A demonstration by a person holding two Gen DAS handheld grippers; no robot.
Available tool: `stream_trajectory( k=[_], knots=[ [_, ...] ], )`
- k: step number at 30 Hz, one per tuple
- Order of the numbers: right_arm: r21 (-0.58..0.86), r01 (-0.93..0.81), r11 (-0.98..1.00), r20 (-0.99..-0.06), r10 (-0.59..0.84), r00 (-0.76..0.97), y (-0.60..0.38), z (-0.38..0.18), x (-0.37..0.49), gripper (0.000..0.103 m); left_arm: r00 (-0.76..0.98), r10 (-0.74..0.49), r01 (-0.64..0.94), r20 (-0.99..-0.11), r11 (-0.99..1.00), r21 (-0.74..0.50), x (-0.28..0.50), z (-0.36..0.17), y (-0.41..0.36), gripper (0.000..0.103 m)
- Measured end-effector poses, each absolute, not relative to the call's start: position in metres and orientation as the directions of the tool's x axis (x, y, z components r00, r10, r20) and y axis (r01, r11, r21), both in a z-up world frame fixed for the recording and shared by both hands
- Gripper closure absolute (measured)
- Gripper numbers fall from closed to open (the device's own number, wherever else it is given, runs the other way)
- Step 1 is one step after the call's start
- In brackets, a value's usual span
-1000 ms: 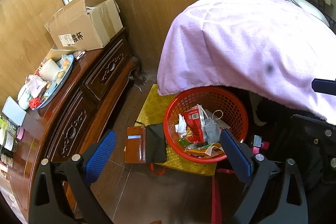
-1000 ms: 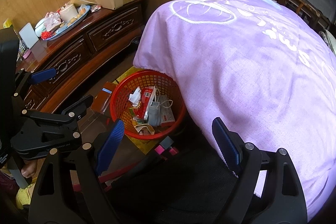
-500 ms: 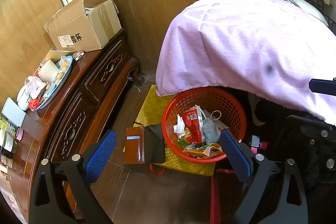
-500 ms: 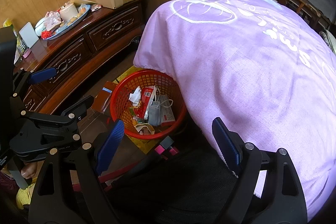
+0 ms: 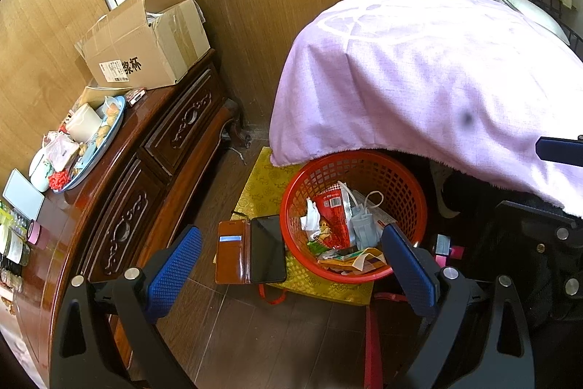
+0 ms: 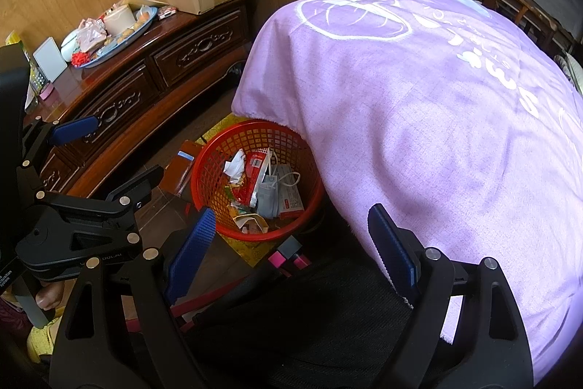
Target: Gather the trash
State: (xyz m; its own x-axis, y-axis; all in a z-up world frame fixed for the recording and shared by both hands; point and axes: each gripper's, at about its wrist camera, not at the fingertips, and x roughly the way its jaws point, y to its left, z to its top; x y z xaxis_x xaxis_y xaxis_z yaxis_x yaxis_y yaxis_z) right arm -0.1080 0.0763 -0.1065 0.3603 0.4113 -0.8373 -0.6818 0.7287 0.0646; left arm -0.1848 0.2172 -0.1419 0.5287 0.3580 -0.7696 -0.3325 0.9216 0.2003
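A red mesh basket [image 5: 408, 185] [image 6: 215, 166] stands on the floor beside the covered table. It holds trash: a red wrapper [image 5: 333, 217] [image 6: 255, 175], a grey face mask [image 5: 364, 225] [image 6: 267, 197], crumpled white paper [image 5: 311, 217] [image 6: 235, 166] and other scraps. My left gripper [image 5: 291, 261] is open and empty, held above the floor in front of the basket. My right gripper [image 6: 291, 250] is open and empty, above a black seat near the basket. The left gripper's body also shows in the right wrist view [image 6: 105, 141].
A phone in an open brown wallet case [image 5: 251, 250] lies on a yellow cloth [image 5: 262, 185] left of the basket. A dark wooden dresser [image 5: 120, 192] at left carries a cardboard box [image 5: 145, 46] and a cluttered tray [image 5: 91, 141]. A purple cloth [image 6: 419, 97] covers the table.
Both views have shifted very slightly; the basket sits a touch lower and nearer in the left wrist view. Both grippers stay open and empty.
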Motion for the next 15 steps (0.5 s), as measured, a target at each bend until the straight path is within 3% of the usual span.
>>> stream_trajectory(
  k=[15],
  knots=[
    [0.064, -0.682, 0.728, -0.837, 0.412, 0.361, 0.0762, -0.1063, -0.1082, 0.02, 0.528, 0.357, -0.33, -0.77, 0.922, 0.201, -0.1845, -0.1424, 0.216, 0.006]
  ],
)
